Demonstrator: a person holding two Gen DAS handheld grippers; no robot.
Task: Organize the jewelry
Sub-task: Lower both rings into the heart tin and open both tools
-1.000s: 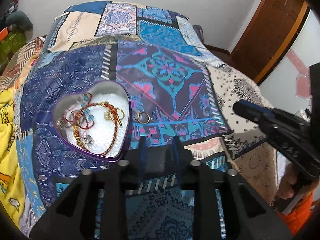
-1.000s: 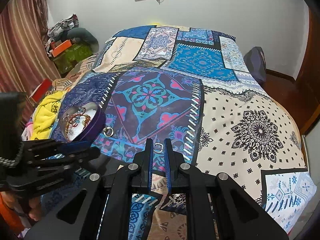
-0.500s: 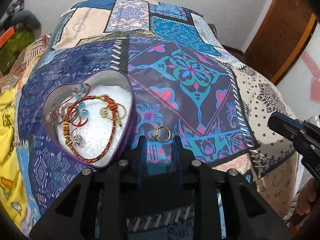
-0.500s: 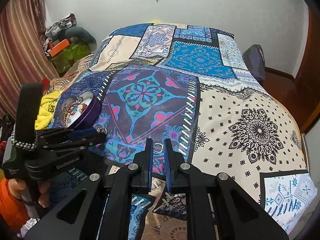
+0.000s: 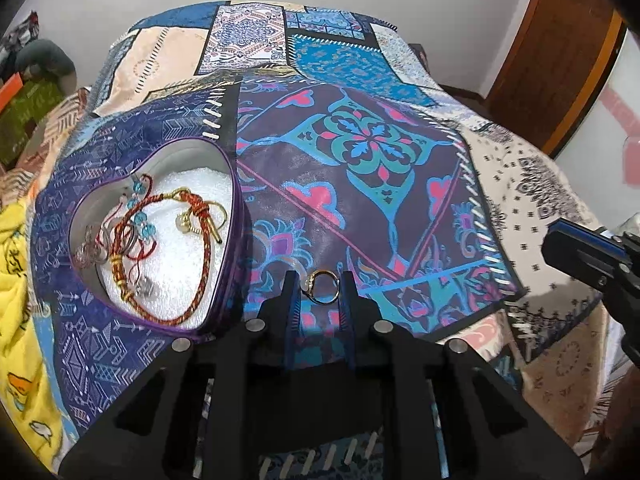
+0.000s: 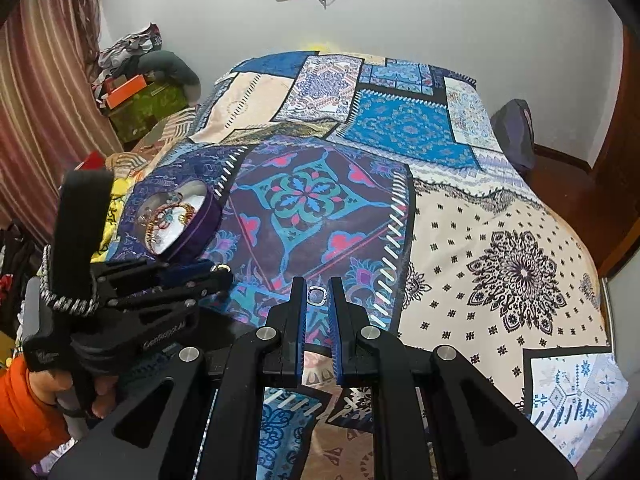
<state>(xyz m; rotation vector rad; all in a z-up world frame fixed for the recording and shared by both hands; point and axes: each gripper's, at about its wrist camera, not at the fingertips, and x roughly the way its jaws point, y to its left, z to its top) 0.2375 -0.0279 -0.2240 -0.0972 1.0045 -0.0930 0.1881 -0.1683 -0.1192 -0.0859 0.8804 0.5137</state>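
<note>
Between the fingertips of the left gripper (image 5: 318, 286), a gold ring (image 5: 323, 286) now stands on the patterned bedspread (image 5: 360, 200); over the last second the gripper has come down around it and its jaws have just been closing, so the pickup is likely in hand. Whether the pads already press the ring cannot be told. Just left lies the heart-shaped tin (image 5: 228, 280), holding bracelets (image 5: 160, 248), the probable destination. Farther right, the right gripper (image 6: 318, 296) is pressed nearly together, empty, above a silver ring (image 6: 316, 294). Its own tips are cut off in the left view.
</note>
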